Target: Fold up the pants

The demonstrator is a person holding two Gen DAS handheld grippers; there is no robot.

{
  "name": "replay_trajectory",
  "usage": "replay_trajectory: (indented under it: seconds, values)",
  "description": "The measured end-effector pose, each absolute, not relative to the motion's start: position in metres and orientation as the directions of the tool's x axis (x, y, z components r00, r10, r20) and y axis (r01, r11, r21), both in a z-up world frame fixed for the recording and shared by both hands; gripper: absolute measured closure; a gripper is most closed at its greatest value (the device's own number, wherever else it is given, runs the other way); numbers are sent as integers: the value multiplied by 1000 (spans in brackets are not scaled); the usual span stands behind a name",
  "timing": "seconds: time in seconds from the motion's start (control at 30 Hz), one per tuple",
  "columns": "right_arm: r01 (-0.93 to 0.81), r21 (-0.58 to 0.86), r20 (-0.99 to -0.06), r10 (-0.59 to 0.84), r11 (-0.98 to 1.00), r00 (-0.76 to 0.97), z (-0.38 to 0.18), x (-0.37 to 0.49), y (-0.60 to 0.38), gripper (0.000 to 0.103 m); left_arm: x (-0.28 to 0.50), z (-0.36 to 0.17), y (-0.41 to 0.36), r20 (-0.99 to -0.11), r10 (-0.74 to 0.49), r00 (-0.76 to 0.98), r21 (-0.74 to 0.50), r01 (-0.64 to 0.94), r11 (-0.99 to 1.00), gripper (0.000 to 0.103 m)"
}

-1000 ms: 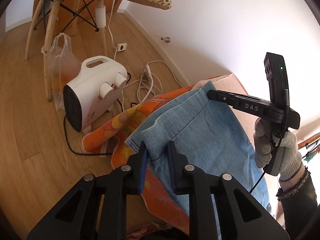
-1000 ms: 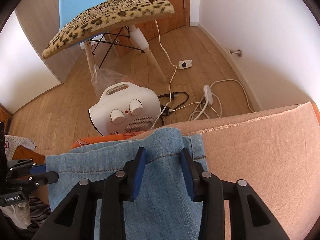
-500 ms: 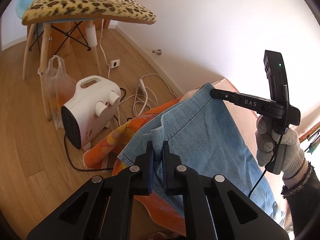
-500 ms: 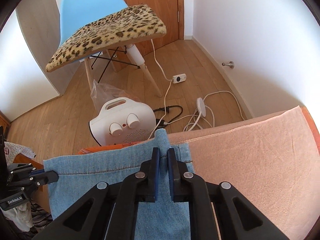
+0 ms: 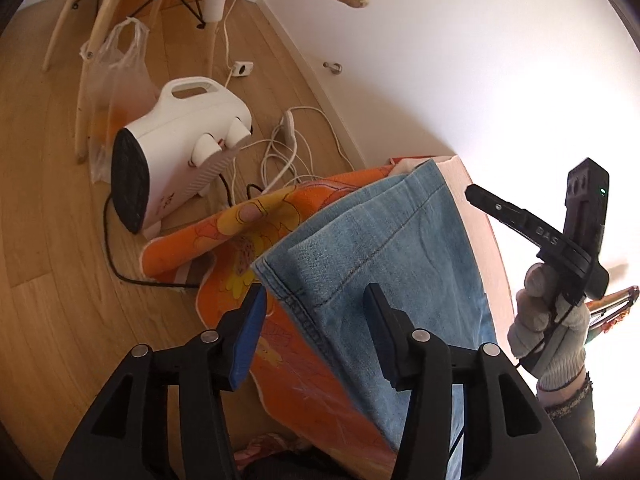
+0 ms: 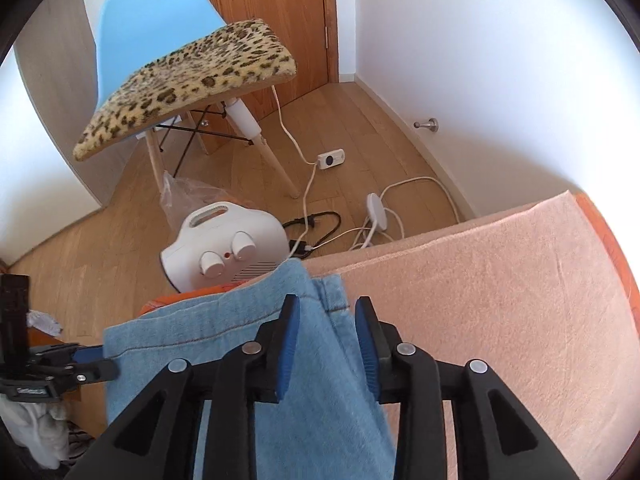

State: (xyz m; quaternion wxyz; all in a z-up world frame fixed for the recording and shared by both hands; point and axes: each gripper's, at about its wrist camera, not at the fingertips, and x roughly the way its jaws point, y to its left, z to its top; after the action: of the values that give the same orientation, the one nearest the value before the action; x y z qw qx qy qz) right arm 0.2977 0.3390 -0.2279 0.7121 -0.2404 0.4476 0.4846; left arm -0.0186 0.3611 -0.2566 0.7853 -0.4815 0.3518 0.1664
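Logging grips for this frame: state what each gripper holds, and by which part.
Nothing is held. The left gripper and right gripper are both open, their jaws standing apart at either end of the jeans hem edge.

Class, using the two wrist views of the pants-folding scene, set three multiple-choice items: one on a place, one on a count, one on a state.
1. Where does the white heater stand?
A. on the wooden floor
B. on the chair
C. on the jeans

2. How many round knobs does the heater show?
A. one
B. two
C. four

3. How are the left gripper and right gripper set over the jeans?
A. both open
B. both shut
C. only the left open

Key: 1 A, it sits on the floor by the chair. 2 B, two knobs side by side. 3 A, each shows a wide gap between its pads.
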Motion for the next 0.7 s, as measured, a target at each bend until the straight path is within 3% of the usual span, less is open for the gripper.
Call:
replay_trajectory:
  seconds: [0.13,0.27,0.33,0.43,0.5,0.57,0.7]
  values:
    - [-894,220,-852,524,391,19,-224,283,313,67,-16,-264,368,-699,-84,710,-669,-609,426,45]
    - [-908,187,-878,478,375,16,-237,266,308,67,-18,-284,376,-671,-96,735,-724,-621,301,35]
    - [-906,176,-888,460,386,23,-244,265,306,67,-17,-286,377,-654,-96,751,-743,-612,271,35]
    - [-892,192,-888,459,409,19,-247,269,301,67,-14,-278,375,-646,-84,758,-741,-598,306,46]
    - [-893,181,-889,457,412,31,-247,270,299,67,-11,-271,372,-641,-76,763,-736,-584,342,66]
    - [-891,179,-890,454,417,34,-248,272,298,67,-7,-263,367,-649,-58,759,-715,-582,386,78]
    - [-889,161,-903,427,429,42,-254,273,300,67,-13,-259,362,-646,-16,763,-695,-580,425,85]
